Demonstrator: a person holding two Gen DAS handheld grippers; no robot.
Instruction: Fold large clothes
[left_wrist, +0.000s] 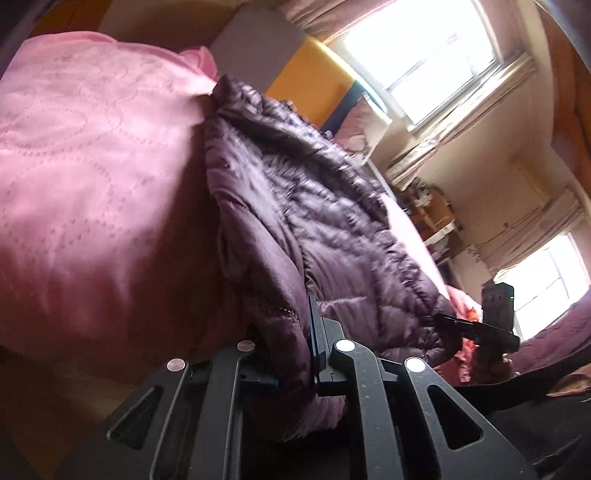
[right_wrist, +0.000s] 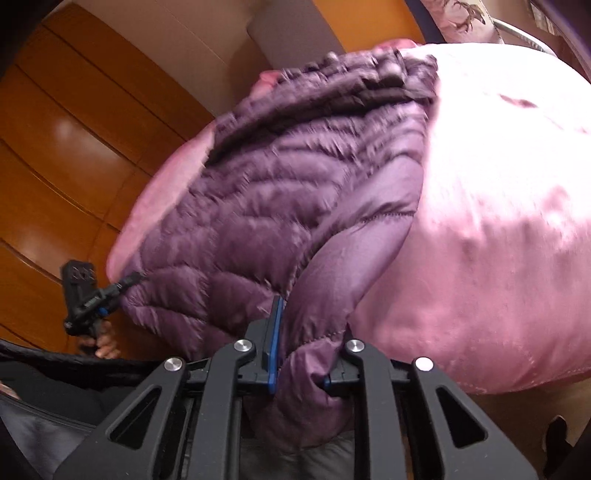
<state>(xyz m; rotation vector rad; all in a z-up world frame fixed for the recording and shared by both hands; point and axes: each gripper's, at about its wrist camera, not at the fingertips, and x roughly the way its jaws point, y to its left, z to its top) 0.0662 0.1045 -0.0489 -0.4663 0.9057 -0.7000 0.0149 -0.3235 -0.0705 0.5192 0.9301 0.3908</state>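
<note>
A dark purple quilted down jacket lies on a pink satin bedspread, its near hem raised. In the left wrist view my left gripper is shut on one corner of the hem, with fabric bunched between its fingers. At the right, my right gripper pinches the other corner. In the right wrist view the jacket spreads away over the bedspread. My right gripper is shut on a fold of hem there. My left gripper, held by a hand, bites the far left corner.
Bright windows with curtains and a cluttered shelf stand beyond the bed. A yellow panel is at the bed's far end. A wooden wardrobe runs along the left side. A person's dark clothing shows at the lower left.
</note>
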